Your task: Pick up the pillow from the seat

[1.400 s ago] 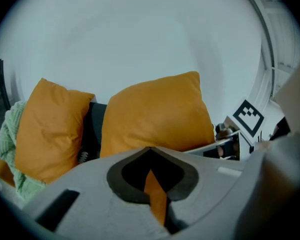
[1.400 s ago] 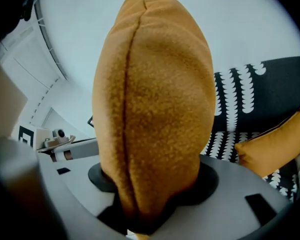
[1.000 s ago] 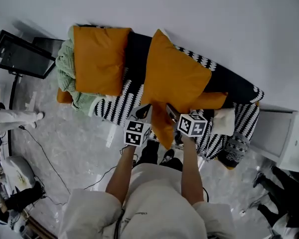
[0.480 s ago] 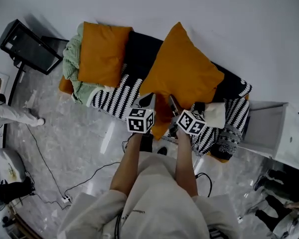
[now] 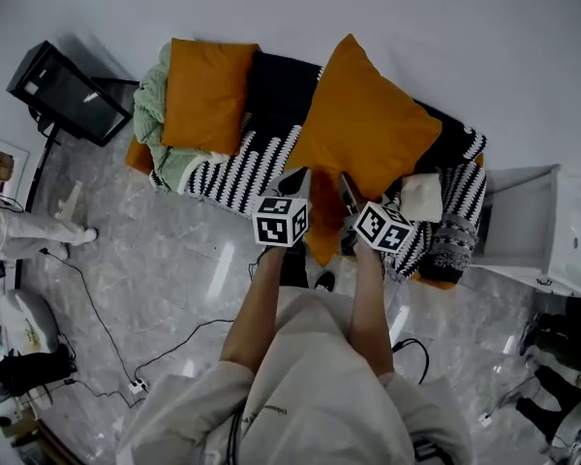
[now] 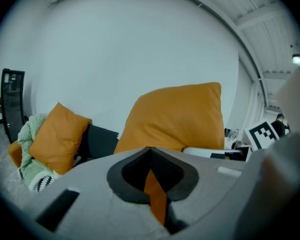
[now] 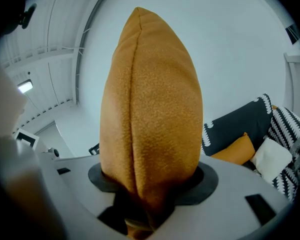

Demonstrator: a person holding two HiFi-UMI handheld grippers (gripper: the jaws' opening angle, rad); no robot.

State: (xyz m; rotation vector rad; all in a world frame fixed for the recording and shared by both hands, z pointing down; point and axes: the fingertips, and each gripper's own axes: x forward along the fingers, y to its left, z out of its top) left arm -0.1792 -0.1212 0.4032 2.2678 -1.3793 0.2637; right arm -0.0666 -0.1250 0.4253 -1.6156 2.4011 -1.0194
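Observation:
Both grippers hold a large orange pillow [image 5: 370, 132] up in front of the sofa [image 5: 271, 76]. My left gripper [image 5: 298, 179] is shut on the pillow's lower left edge; a thin strip of orange fabric [image 6: 155, 196] shows pinched between its jaws, and the pillow's face [image 6: 177, 116] rises beyond. My right gripper [image 5: 347, 190] is shut on the lower right edge, and in the right gripper view the pillow [image 7: 150, 109] stands edge-on straight out of the jaws. The pillow's bottom corner hangs between my two forearms.
A second orange pillow [image 5: 205, 95] leans on a green knit blanket [image 5: 153, 114] at the sofa's left end. A black-and-white throw [image 5: 240, 174] covers the seat, with a small white cushion [image 5: 422, 198] at right. A screen on a stand [image 5: 66, 93] is left, a white cabinet [image 5: 523, 223] right, and cables [image 5: 107, 329] lie on the floor.
The pillow has risen with both grippers and now stands more upright, clear of the seat. Both grips have stayed the same.

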